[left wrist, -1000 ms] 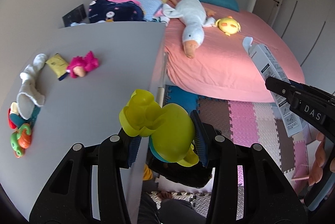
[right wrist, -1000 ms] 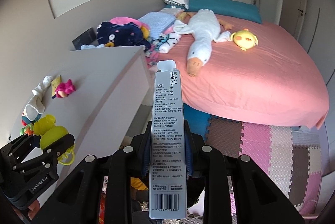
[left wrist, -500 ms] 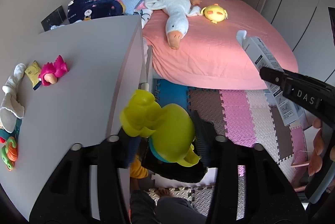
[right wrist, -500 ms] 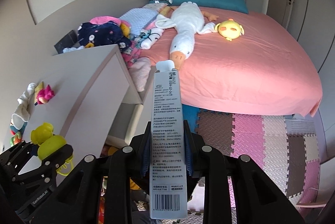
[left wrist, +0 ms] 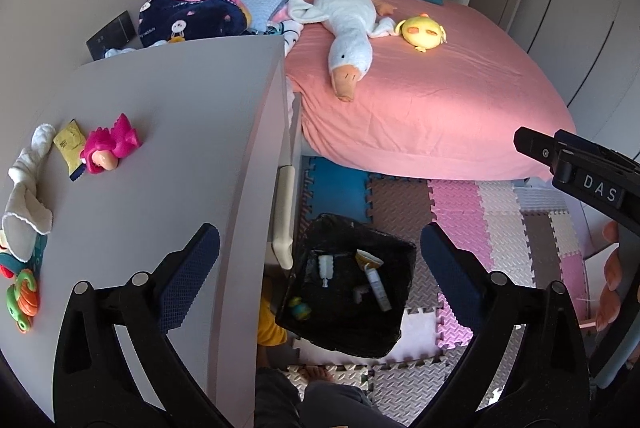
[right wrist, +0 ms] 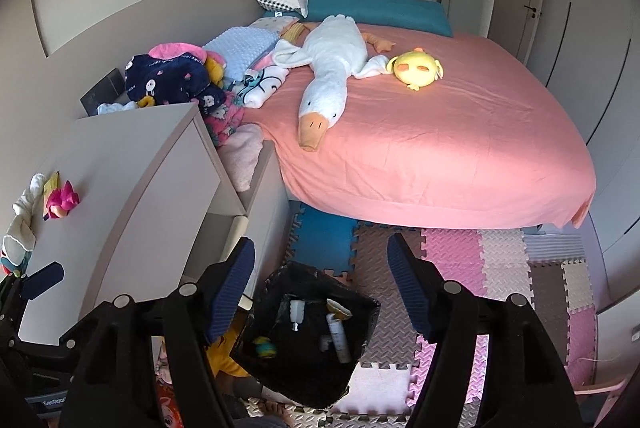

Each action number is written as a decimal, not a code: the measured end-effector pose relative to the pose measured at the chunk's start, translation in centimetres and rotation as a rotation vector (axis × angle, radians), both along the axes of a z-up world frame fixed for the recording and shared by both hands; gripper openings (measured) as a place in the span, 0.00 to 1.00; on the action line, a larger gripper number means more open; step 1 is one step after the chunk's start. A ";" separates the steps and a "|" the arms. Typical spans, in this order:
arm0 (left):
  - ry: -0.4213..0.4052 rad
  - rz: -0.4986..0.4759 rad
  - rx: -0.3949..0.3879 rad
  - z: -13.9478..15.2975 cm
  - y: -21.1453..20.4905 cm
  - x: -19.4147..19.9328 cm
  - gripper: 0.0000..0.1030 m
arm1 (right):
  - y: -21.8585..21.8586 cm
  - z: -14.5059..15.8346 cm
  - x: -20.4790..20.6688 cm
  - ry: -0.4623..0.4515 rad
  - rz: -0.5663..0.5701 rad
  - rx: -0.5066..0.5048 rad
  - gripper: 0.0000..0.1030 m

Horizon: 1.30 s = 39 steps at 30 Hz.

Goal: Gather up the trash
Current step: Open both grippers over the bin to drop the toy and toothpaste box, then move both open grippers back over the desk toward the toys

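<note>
My left gripper (left wrist: pixel 316 242) hangs over a black-lined trash bin (left wrist: pixel 360 342) on the floor beside the dresser. Its jaws are opening wide with nothing between them. My right gripper (right wrist: pixel 320 256) is over the same bin (right wrist: pixel 304 384), jaws opening and also bare. Inside the bin lie a long white box (left wrist: pixel 377 284), a small white bottle (left wrist: pixel 325 265) and a yellow-and-blue toy (left wrist: pixel 299 306). The same box (right wrist: pixel 338 338) and toy (right wrist: pixel 265 346) show in the right wrist view. The right gripper's finger (left wrist: pixel 560 155) reaches into the left wrist view from the right.
A grey dresser top (left wrist: pixel 168 155) at the left holds a pink toy (left wrist: pixel 112 143), a yellow packet (left wrist: pixel 70 147), a white sock (left wrist: pixel 28 195) and small bright toys. A pink bed (left wrist: pixel 440 107) with a goose plush (left wrist: pixel 348 27) lies beyond. Foam mats (left wrist: pixel 500 228) cover the floor.
Both grippers have opened. The yellow toy left the left jaws and the long white box left the right jaws; both now lie in the bin.
</note>
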<state>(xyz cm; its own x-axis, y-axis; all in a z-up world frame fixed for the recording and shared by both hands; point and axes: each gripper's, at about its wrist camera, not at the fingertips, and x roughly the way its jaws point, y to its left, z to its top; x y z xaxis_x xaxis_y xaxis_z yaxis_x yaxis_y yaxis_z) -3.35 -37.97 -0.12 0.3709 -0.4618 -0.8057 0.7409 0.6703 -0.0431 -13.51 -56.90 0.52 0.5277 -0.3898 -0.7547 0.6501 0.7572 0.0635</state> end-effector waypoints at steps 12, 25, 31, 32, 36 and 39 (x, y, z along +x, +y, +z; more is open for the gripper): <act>-0.009 0.053 -0.019 0.4 2.6 1.0 0.94 | 2.4 0.1 1.7 -0.009 0.056 0.008 0.68; -0.035 0.208 -0.032 1.1 10.0 4.2 0.94 | 8.2 0.2 6.2 -0.032 0.194 0.015 0.68; -0.062 0.275 -0.018 0.9 13.6 5.1 0.94 | 11.1 0.1 8.1 -0.031 0.255 0.011 0.71; -0.063 0.285 -0.020 0.9 14.2 5.2 0.94 | 11.6 0.1 8.5 -0.032 0.266 0.013 0.71; -0.063 0.317 -0.009 0.5 16.7 5.9 0.94 | 13.5 -0.3 9.8 -0.031 0.306 0.021 0.74; -0.080 0.349 0.002 0.4 18.3 6.3 0.94 | 14.8 -0.7 10.9 -0.026 0.336 0.028 0.74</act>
